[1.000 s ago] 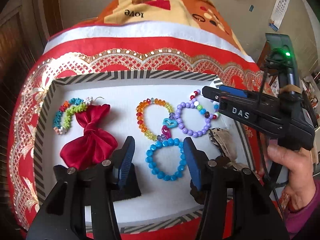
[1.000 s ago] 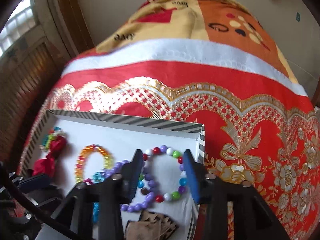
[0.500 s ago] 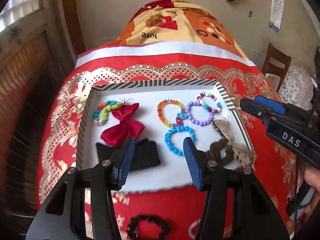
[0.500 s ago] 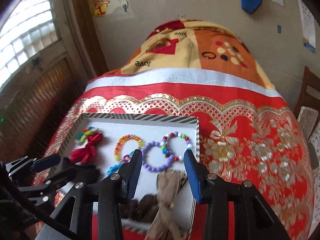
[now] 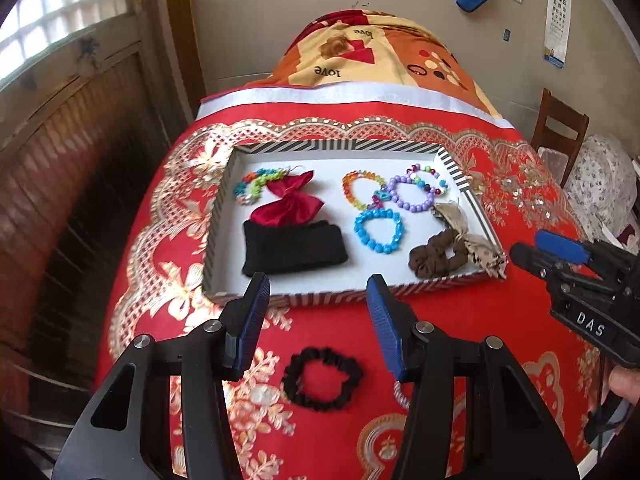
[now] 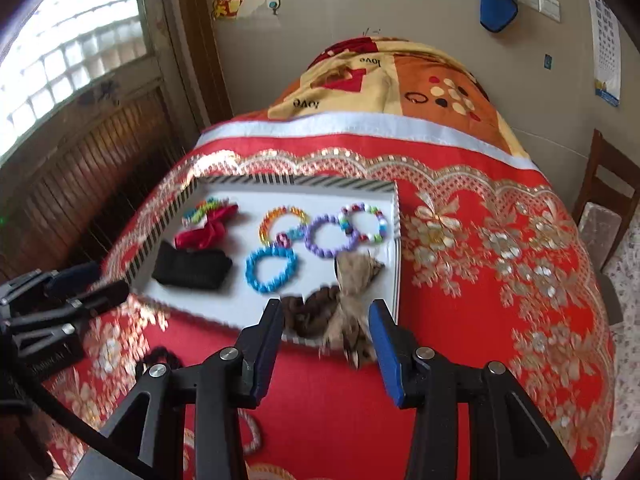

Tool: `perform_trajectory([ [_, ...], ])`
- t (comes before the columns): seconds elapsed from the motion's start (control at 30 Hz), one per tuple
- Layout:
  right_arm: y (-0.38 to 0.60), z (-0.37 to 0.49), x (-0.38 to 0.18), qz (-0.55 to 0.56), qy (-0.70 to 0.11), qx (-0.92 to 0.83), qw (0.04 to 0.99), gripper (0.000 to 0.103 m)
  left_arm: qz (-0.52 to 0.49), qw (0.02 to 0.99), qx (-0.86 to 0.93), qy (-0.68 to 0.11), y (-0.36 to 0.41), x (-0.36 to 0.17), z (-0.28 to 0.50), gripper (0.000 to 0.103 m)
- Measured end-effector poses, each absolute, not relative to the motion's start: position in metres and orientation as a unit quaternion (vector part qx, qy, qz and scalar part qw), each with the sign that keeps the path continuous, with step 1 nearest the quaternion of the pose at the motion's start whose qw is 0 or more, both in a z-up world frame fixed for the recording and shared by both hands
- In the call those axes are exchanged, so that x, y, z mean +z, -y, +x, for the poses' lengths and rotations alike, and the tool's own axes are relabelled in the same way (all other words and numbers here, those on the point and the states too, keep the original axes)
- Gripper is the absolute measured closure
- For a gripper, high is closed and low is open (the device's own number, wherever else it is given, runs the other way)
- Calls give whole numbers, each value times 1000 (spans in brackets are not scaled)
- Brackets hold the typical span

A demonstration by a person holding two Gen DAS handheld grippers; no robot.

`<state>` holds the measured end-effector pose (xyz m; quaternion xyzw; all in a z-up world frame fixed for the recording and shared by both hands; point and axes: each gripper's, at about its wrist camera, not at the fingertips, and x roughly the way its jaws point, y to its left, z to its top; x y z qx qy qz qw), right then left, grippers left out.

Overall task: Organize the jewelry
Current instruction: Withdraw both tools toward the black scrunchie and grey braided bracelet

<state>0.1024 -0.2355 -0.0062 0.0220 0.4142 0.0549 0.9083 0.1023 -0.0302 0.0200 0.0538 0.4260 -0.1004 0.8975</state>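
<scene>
A striped-rim tray (image 5: 328,146) with a white floor lies on the red cloth. In it are a red bow (image 5: 288,204), a black cloth band (image 5: 294,248), a blue bead bracelet (image 5: 378,230), a purple bracelet (image 5: 412,196), an orange bracelet (image 5: 358,188), a brown scrunchie (image 5: 438,254) and a beige bow (image 5: 476,240). A black scrunchie (image 5: 322,378) lies on the cloth in front of the tray, below my left gripper (image 5: 318,296), which is open and empty. My right gripper (image 6: 326,316) is open and empty near the tray's (image 6: 296,180) front right corner, over the brown scrunchie (image 6: 308,316).
The red and gold cloth (image 5: 460,320) covers a rounded table with a patterned blanket (image 5: 372,56) behind. A wooden chair (image 5: 560,128) stands at the right, wooden panelling (image 5: 60,168) at the left. A pale striped ring (image 5: 400,396) peeks out beside the left gripper's finger.
Both grippers have drawn back from the tray and risen, so the tray looks smaller and farther off. The black scrunchie on the cloth has come into the left wrist view.
</scene>
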Motion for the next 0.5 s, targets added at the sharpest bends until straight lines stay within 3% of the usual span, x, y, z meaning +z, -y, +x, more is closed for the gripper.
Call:
perform_trajectory([
  [0.5, 220, 67, -25, -10, -439, 86, 894, 61, 44, 900, -65, -428, 14, 7, 71, 53],
])
